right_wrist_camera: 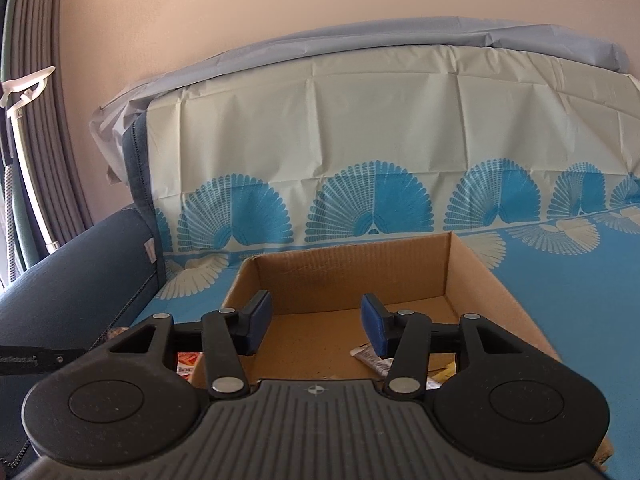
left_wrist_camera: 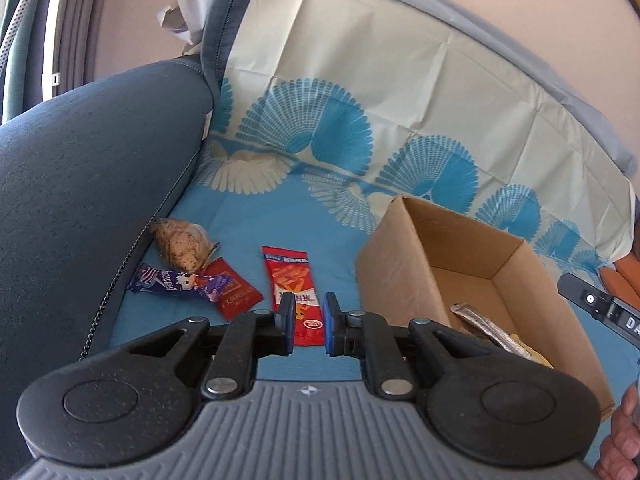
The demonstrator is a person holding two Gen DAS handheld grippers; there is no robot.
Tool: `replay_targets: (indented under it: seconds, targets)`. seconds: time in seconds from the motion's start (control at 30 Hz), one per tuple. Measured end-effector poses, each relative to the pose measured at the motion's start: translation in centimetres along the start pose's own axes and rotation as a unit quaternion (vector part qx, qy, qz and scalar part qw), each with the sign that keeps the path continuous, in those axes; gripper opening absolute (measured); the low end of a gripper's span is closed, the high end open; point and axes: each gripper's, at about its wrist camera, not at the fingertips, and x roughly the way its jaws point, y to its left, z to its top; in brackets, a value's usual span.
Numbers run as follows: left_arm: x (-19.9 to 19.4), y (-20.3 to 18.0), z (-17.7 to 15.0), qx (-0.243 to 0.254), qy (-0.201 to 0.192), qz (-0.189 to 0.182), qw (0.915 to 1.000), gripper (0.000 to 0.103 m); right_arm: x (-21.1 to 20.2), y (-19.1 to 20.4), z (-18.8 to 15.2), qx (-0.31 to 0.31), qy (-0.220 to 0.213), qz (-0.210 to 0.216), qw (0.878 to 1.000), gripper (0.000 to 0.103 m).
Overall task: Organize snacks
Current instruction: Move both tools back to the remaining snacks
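Note:
My left gripper (left_wrist_camera: pixel 307 322) is open a little and hovers over the near end of a long red snack packet (left_wrist_camera: pixel 293 288) lying flat on the blue cloth. A purple packet (left_wrist_camera: pixel 180 282), a dark red packet (left_wrist_camera: pixel 236 294) and a brown bun in clear wrap (left_wrist_camera: pixel 180 246) lie to its left. An open cardboard box (left_wrist_camera: pixel 400 264) stands to the right with a silver packet (left_wrist_camera: pixel 484 326) inside. My right gripper (right_wrist_camera: pixel 316 322) is open and empty above the box (right_wrist_camera: pixel 472 276), with packets (right_wrist_camera: pixel 370 356) below its right finger.
A dark blue sofa arm (left_wrist_camera: pixel 92 184) rises on the left, next to the snacks. The seat and backrest carry a blue and cream fan-patterned cloth (left_wrist_camera: pixel 360 80). The right gripper's body (left_wrist_camera: pixel 600 304) and a hand (left_wrist_camera: pixel 620 440) show at the right edge.

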Motion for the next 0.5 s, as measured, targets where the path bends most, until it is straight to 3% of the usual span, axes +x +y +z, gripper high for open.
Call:
replay_targets:
  seconds: [0.07,0.13,0.2,0.23,0.5]
  targets:
    - [1.1,0.6,0.7,-0.01,0.005,0.009,0.9999,0.021,0.1,1.3,-0.1,-0.017,0.001,0.014,1.0,0.052]
    - [2.4,1.4,1.6,-0.035,0.01,0.027,0.999,0.037,0.1,2.2,0.0,-0.024,-0.004,0.029,0.999,0.054]
    - [4.0,2.4,2.4,-0.072,0.013,0.06,0.9955,0.078,0.2,2.9,0.0,-0.032,-0.004,0.041,0.999,0.056]
    - [4.7,3.0,2.7,-0.091,0.014,0.076,0.9928,0.084,0.4,3.1,0.1,-0.033,-0.001,0.047,0.998,0.056]
    - [10.9,7.8,4.1,-0.225,0.046,0.16,0.96,0.088,1.4,4.0,0.6,-0.019,0.01,0.078,0.997,0.057]
